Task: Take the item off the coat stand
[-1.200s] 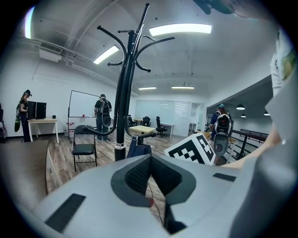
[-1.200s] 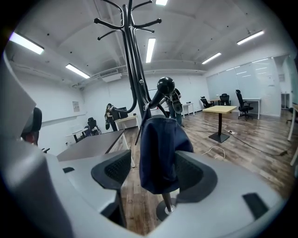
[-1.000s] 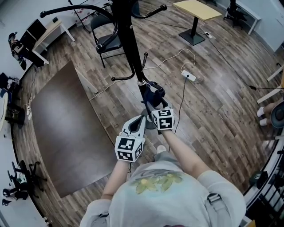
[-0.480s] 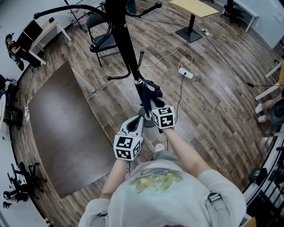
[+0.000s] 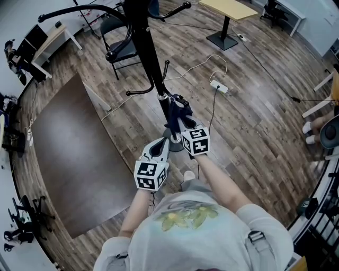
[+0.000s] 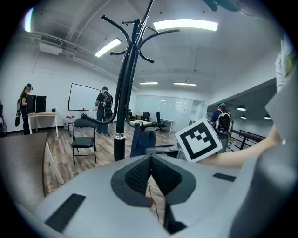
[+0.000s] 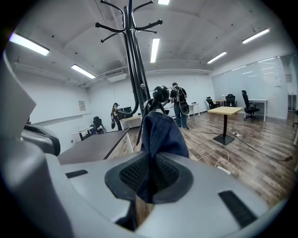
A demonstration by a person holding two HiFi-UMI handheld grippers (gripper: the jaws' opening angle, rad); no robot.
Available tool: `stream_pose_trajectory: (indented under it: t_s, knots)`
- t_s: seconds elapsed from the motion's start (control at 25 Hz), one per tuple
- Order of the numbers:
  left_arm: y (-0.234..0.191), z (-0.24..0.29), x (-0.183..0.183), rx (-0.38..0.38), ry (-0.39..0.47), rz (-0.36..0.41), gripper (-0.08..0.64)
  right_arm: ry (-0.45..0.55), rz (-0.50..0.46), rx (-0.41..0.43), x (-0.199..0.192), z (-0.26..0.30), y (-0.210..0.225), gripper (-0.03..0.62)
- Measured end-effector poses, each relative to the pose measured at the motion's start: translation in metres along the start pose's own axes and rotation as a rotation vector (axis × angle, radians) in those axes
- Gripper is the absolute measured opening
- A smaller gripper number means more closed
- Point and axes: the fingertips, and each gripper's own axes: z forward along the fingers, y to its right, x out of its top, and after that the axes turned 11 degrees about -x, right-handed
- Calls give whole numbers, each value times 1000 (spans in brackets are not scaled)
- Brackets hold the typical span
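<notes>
A black coat stand [image 5: 151,63] rises from the wooden floor in front of me. A dark blue cloth item [image 5: 177,111] hangs from a low hook with a ball tip [image 7: 160,93]. My right gripper [image 5: 183,126] is at the item's lower edge. In the right gripper view the blue cloth [image 7: 160,132] runs down between the pads, and the right gripper [image 7: 150,174] is shut on it. My left gripper [image 5: 164,144] is just left of it near the pole's base. In its own view the left gripper [image 6: 151,169] is shut on nothing.
A black folding chair [image 5: 124,50] stands behind the coat stand. A white power strip [image 5: 219,86] with cables lies on the floor to the right. A dark rug [image 5: 74,153] covers the left floor. A yellow table [image 5: 230,8] is far right. People stand in the background.
Both grippers keep nearly the same places by the pole. The head view has shifted slightly, so the stand sits a little more to the left.
</notes>
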Motion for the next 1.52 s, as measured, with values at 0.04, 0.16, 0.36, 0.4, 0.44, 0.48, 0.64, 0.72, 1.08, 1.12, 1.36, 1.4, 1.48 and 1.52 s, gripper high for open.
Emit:
stream_pose_trajectory:
  t_s: [0.04, 0.16, 0.36, 0.4, 0.44, 0.48, 0.64, 0.72, 1.08, 1.12, 1.36, 1.4, 1.48, 1.52]
  knots:
    - [-1, -1, 1, -1, 0, -1, 15, 4, 3, 2, 4, -1, 0, 28]
    - [-3, -2, 1, -3, 1, -3, 15, 15, 10, 6, 12, -4, -1, 28]
    - [-6, -4, -1, -2, 8, -4, 15, 27, 9, 12, 15, -9, -2, 28]
    - [-6, -5, 0, -3, 10, -4, 15, 29, 9, 11, 15, -10, -3, 28]
    - [-7, -6, 0, -4, 11, -3, 15, 30, 9, 10, 15, -11, -3, 28]
    - [-7, -7, 0, -5, 12, -3, 15, 30, 10, 8, 15, -13, -3, 28]
    - [-8, -11, -1, -7, 15, -5, 15, 29, 20, -2, 12, -19, -3, 28]
    - [-8, -11, -1, -9, 16, -6, 15, 34, 27, -8, 13, -23, -1, 28]
    - [-3, -16, -2, -25, 23, -6, 15, 77, 47, -30, 24, -45, 5, 28]
    - [-2, -16, -2, -26, 24, -5, 15, 80, 48, -33, 24, -47, 6, 28]
    - [6, -22, -3, -39, 26, -5, 15, 108, 52, -40, 26, -68, 8, 28]
    - [7, -24, -4, -41, 26, -5, 15, 112, 52, -40, 26, -73, 8, 29]
    - [9, -26, -5, -45, 26, -6, 15, 128, 49, -39, 27, -81, 7, 29]
    - [10, -27, -6, -47, 26, -6, 15, 136, 49, -37, 28, -86, 7, 29]
